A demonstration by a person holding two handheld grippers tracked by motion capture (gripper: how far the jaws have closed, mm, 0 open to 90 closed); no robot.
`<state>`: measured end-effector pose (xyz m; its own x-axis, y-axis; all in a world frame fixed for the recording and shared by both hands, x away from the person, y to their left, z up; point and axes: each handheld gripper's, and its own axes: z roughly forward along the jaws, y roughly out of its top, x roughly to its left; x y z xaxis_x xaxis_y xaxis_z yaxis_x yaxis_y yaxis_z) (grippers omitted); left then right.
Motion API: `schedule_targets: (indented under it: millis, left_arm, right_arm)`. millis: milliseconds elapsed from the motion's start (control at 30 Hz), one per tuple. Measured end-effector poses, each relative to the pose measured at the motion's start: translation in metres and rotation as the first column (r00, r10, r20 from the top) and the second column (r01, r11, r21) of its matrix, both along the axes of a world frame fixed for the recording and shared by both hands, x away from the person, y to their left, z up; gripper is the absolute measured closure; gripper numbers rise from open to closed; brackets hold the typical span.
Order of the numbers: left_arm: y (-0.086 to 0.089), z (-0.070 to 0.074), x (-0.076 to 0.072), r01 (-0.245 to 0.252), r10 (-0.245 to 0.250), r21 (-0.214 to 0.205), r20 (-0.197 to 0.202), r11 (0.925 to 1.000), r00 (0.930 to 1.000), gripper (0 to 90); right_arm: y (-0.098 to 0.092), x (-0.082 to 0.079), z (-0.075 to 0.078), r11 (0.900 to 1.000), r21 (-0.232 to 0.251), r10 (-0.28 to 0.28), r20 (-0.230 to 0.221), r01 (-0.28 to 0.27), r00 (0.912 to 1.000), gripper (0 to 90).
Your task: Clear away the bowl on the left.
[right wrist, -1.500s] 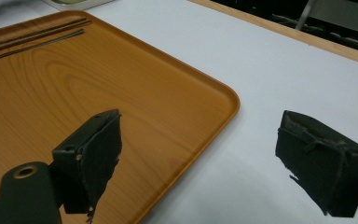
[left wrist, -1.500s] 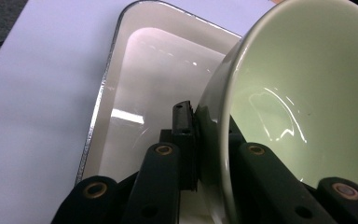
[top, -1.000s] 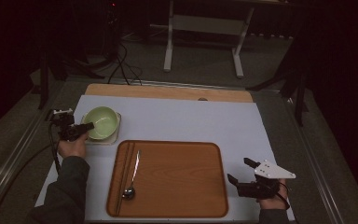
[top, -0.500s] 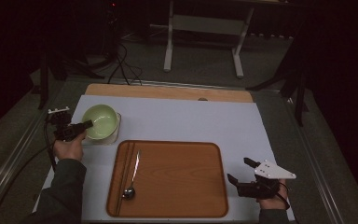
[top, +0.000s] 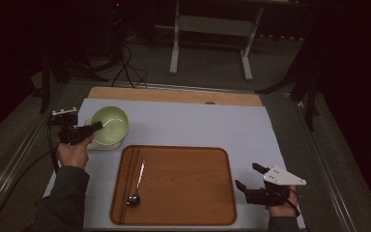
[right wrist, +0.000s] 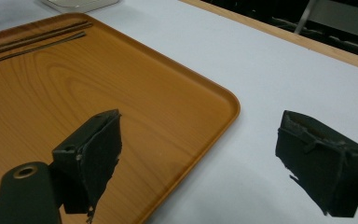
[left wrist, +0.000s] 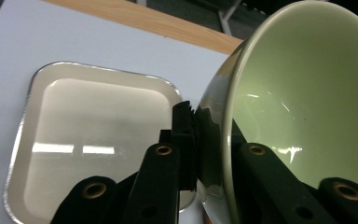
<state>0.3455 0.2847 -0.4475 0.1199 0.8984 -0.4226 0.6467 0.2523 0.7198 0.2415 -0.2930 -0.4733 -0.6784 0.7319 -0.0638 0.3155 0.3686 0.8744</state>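
At the left of the high view, the left gripper (top: pixel 96 126) has the near wall of a pale green bowl (top: pixel 109 124) pinched between its fingers, the bowl sitting over a small cream dish (top: pixel 101 145) just beyond the far left corner of the wooden tray (top: pixel 174 186); gripping by the rim suits a thin-walled bowl that offers no handle. A spoon (top: pixel 137 181) and a pair of chopsticks (top: pixel 128 181) lie lengthwise along the tray's left side, which leaves the wide middle and right of the tray bare as the likely landing room. The right gripper (top: pixel 248 176) rests low by the tray's right edge on the pale surface (top: pixel 198 125), its fingers spread wide and holding nothing, clear of the path. From the left gripper view, the bowl (left wrist: pixel 303 107) appears tilted and raised off the cream dish (left wrist: pixel 93 140), with one finger (left wrist: pixel 182 140) pressed on the outer wall and the other inside, so the jaws are nearly closed on the rim alone; a one-sided hold like this could let the bowl swing, and the dish's raised rim lies close beneath. Along the right gripper view, the two fingers (right wrist: pixel 93 154) stand well apart over the tray's rounded corner (right wrist: pixel 205 107), with open surface to the right and the cutlery far off at the upper left.
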Motion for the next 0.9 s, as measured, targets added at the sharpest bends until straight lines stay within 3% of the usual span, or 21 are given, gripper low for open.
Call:
schedule_targets:
  millis: [133,433,900]
  left_arm:
    - [-0.004,0.003,-0.003,0.019,-0.019,-0.018,0.011,0.9997,0.9998,83.7]
    - [-0.010,0.012,-0.009,0.050,-0.049,-0.017,0.033,0.9986,0.9982,83.7]
    - [-0.026,0.025,-0.023,0.119,-0.117,-0.020,0.075,0.9927,0.9903,83.7]
  right_arm:
    - [0.001,0.000,0.000,1.0000,-0.001,0.001,0.000,-0.001,1.0000,13.9]
    - [0.001,0.000,0.000,1.0000,-0.002,-0.001,0.000,0.001,1.0000,13.9]
    - [0.000,-0.001,0.001,1.0000,-0.001,-0.001,0.006,0.001,1.0000,13.9]
